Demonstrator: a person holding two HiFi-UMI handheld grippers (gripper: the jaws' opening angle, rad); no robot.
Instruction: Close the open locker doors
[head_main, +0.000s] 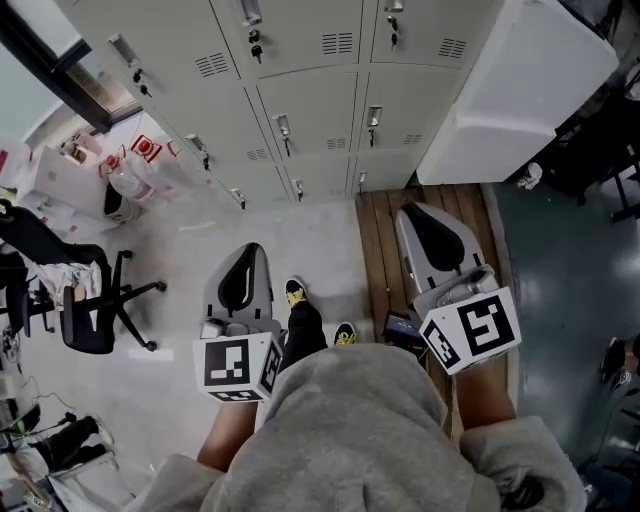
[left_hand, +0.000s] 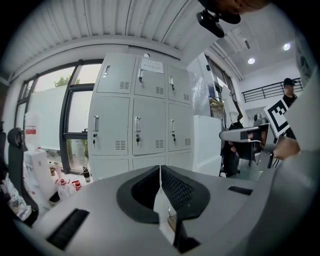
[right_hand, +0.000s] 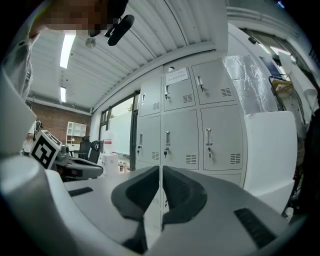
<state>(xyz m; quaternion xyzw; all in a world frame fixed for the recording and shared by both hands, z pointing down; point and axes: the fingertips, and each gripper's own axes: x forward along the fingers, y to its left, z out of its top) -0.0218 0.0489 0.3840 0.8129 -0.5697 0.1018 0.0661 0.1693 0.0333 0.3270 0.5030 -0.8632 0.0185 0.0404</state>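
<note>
No open door seen: lockers (head_main: 310, 110) stand straight ahead, well apart.
The left gripper (left_hand: 160, 168) and right gripper (right_hand: 161, 168) face them, jaws together, empty.

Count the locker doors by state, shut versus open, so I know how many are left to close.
Shut locker doors: 9
Open: 0
Total: 9, in three rows of three. None looks left to close in these views.
</note>
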